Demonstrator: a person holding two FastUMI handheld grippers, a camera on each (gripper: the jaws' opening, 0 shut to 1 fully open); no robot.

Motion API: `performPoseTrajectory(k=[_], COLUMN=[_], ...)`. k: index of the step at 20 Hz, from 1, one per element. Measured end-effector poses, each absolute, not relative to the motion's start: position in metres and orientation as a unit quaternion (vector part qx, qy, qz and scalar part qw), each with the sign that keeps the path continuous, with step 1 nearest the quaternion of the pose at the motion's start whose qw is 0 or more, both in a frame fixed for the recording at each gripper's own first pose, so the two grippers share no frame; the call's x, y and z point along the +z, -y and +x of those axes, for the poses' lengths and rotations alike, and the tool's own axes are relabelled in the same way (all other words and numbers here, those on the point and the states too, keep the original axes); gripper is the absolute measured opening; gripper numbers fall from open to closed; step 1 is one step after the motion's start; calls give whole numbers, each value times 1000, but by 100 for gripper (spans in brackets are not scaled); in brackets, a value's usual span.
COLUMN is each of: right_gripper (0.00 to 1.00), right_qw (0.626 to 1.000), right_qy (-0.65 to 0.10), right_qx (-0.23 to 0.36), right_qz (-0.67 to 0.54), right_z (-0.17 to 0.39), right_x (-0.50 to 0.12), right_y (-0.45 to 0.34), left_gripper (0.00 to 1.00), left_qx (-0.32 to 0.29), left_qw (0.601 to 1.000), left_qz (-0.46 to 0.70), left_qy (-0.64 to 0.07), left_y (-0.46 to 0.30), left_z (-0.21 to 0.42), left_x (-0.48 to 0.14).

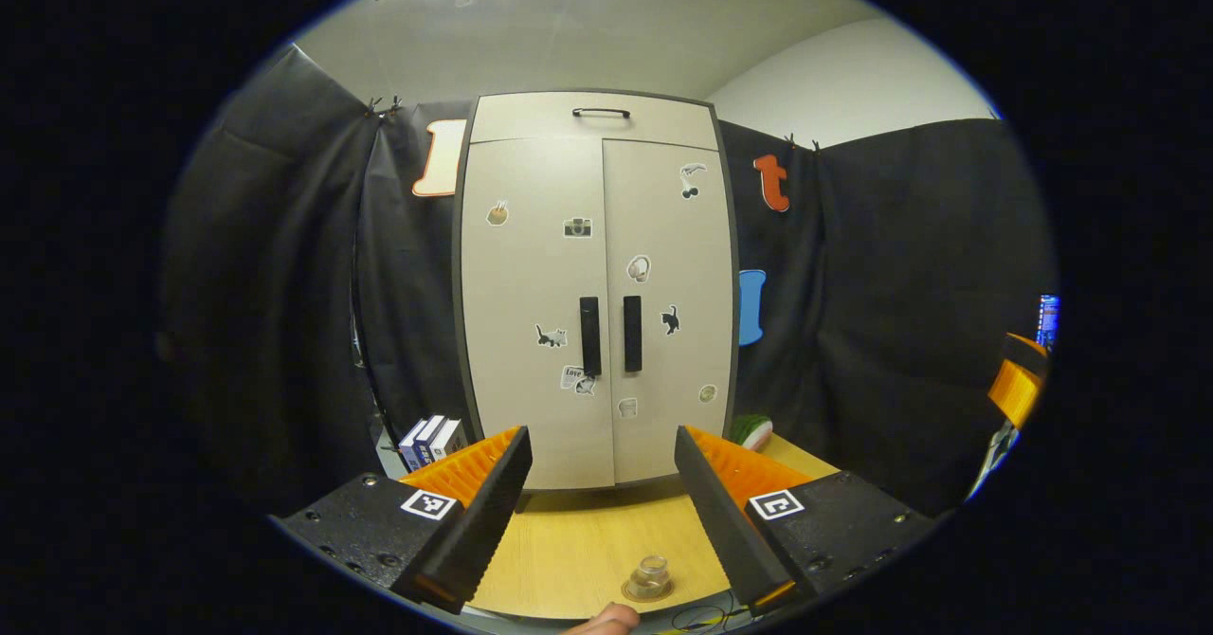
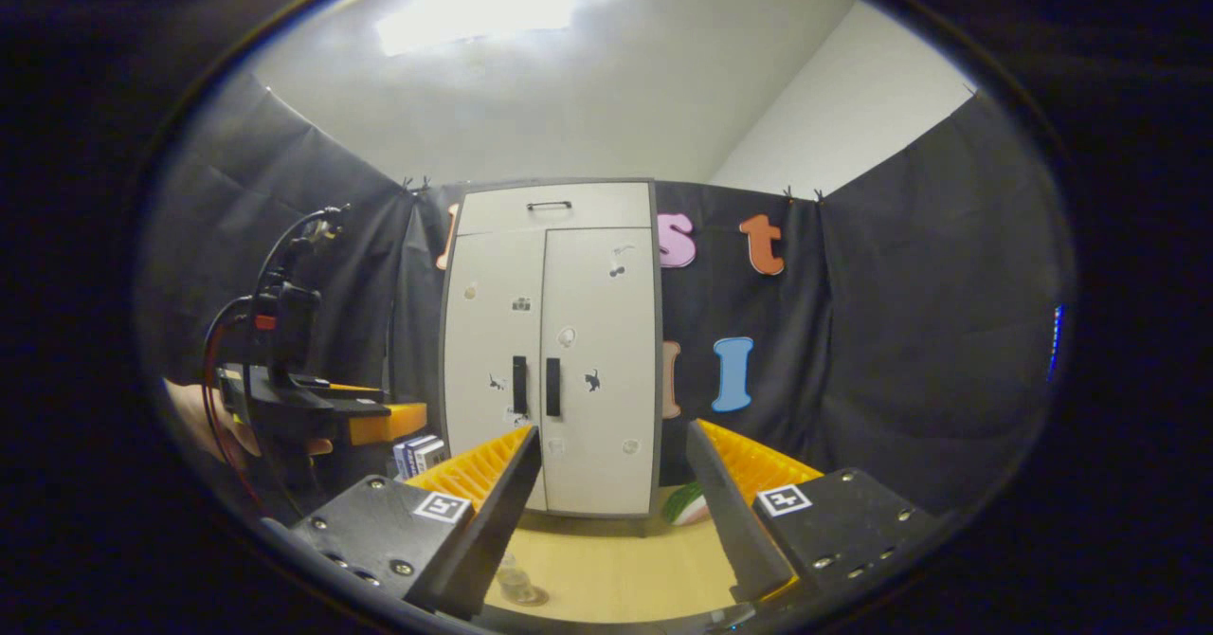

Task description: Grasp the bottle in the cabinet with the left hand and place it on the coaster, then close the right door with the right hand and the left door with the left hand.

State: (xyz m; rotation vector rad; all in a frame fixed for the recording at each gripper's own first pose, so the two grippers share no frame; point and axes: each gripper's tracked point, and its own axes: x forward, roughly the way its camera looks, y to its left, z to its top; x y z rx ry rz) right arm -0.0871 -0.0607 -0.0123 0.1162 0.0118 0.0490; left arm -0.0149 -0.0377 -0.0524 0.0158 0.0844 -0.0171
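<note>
Facing the cabinet [image 1: 597, 294], both doors look flush, so the job reads as finished. Bottle [image 1: 650, 573] sits on its coaster [image 1: 648, 591] at the tabletop's [image 1: 578, 540] near edge. Left gripper [image 1: 599, 512] and right gripper [image 2: 611, 512] hang back, tongs apart, gripping nothing.

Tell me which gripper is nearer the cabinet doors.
Left. The left gripper faces the cabinet closer up; the right gripper hangs farther back, with the left one ahead of it.

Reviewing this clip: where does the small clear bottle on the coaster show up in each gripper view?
Left gripper view: bottle stands on the coaster, bottom centre, on the table between the open fingers.
Right gripper view: bottle low, beside the left finger.
Shared landmark: the closed cabinet behind it.
</note>
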Motion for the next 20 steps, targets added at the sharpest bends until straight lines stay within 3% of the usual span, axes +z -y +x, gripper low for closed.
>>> performPoseTrajectory(k=[20], right_gripper=[94], right_qw=[998], right_qy=[-1], right_qx=[46], right_qz=[43], right_z=[-98], right_x=[-8], right_y=[59], left_gripper=[96], left_qx=[-27], left_qw=[999], left_qz=[21], left_qy=[-37], left_y=[57], left_z=[-33], left_x=[-52])
